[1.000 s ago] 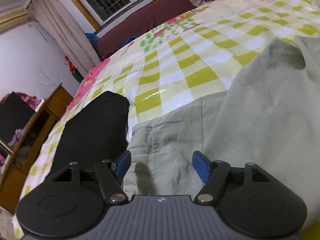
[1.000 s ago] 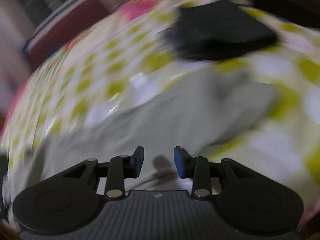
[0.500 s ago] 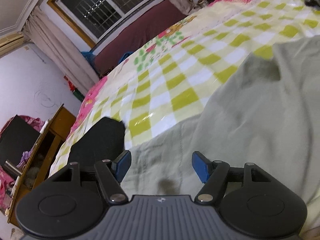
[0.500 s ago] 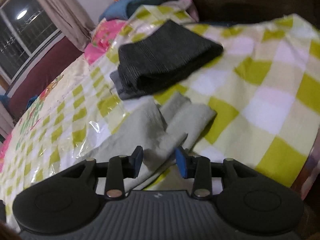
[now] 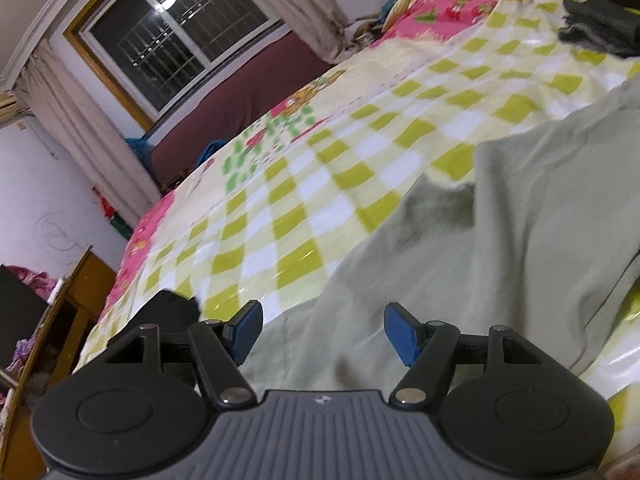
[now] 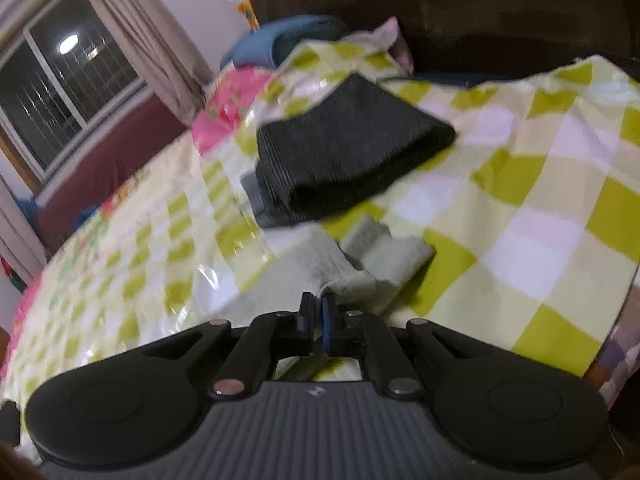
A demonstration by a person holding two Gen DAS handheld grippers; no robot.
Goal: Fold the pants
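Observation:
Pale grey-green pants [image 5: 500, 248] lie spread on a bed with a yellow-and-white checked cover [image 5: 320, 184]. My left gripper [image 5: 322, 334] is open, its blue pads either side of the waist end of the pants, just above the cloth. In the right wrist view the leg ends of the pants [image 6: 384, 264] lie bunched near the bed's edge. My right gripper [image 6: 318, 316] is shut on a fold of that leg cloth.
A folded dark grey garment [image 6: 344, 156] lies beyond the pant legs and shows far right in the left wrist view [image 5: 600, 24]. A black cloth [image 5: 172, 312] lies left of the left gripper. A wooden cabinet [image 5: 56, 320] stands beside the bed. A dark headboard [image 6: 460, 8] is behind.
My right gripper has closed on the pant leg cloth; it was open half a second ago. The left gripper has tilted and pulled back along the pants, still open.

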